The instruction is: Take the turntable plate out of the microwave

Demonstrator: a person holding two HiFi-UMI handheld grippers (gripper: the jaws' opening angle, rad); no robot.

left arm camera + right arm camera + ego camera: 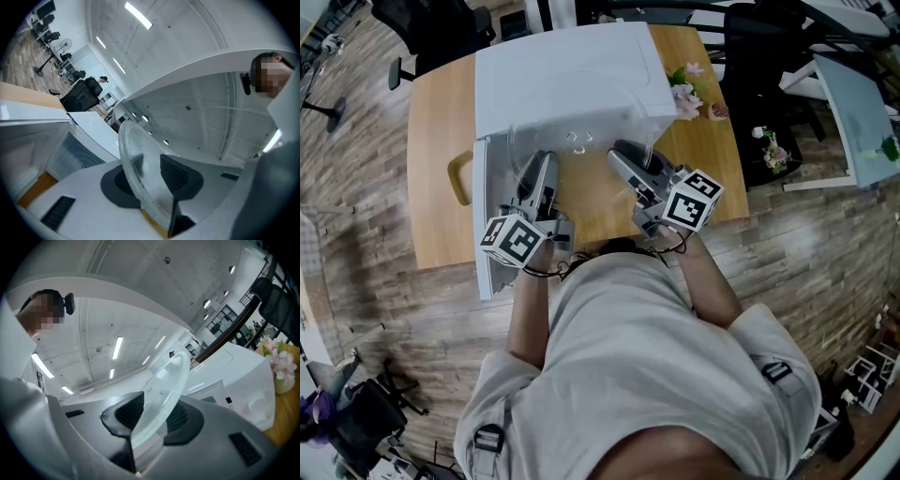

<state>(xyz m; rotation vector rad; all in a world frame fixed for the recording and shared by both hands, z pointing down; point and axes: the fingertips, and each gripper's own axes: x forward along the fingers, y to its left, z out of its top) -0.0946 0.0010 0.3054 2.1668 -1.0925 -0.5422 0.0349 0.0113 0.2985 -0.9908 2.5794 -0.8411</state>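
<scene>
The clear glass turntable plate (579,141) hangs in front of the white microwave (567,80), held by its rim on both sides. My left gripper (534,176) grips the plate's left edge and my right gripper (625,157) its right edge. In the left gripper view the plate (140,183) stands edge-on between the ribbed pads (174,174) of my left gripper (151,171), which press on it. In the right gripper view the plate (166,385) is clamped the same way between the pads (130,411) of my right gripper (152,416).
The microwave stands on a wooden table (441,131), its door (492,234) swung open at the left. A small vase of pink flowers (684,94) sits right of the microwave, also seen as flowers (276,363). Office chairs and desks ring the table.
</scene>
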